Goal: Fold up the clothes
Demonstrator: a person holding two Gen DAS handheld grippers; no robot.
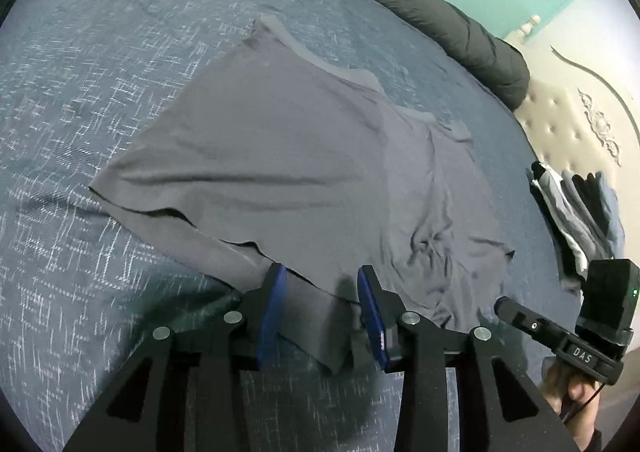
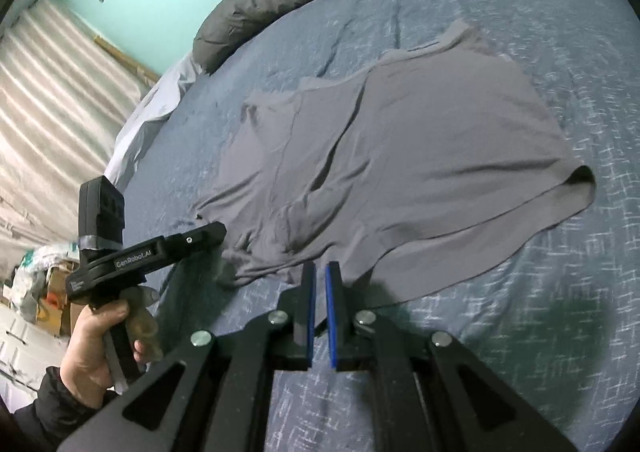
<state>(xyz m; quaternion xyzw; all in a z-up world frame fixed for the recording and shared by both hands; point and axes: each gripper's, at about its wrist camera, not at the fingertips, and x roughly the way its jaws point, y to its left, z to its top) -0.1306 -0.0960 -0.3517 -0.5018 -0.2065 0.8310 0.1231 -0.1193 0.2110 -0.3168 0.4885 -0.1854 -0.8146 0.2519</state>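
Note:
A grey T-shirt (image 1: 280, 156) lies spread on the blue bedspread (image 1: 100, 72), partly folded with creases near its right side. My left gripper (image 1: 322, 280) is open, its blue pads straddling the shirt's near hem, which lies between the fingers. In the right wrist view the same shirt (image 2: 400, 172) lies ahead. My right gripper (image 2: 321, 272) has its blue pads nearly closed with a narrow gap, just short of the shirt's near edge, holding nothing. The other gripper shows in the left wrist view at the right (image 1: 560, 336) and in the right wrist view at the left (image 2: 152, 252).
A dark grey duvet roll (image 1: 420, 0) lies along the far edge of the bed. A stack of folded clothes (image 1: 576, 208) sits at the right by the cream headboard (image 1: 580, 120). Boxes and clutter (image 2: 44, 276) stand on the floor beside the bed.

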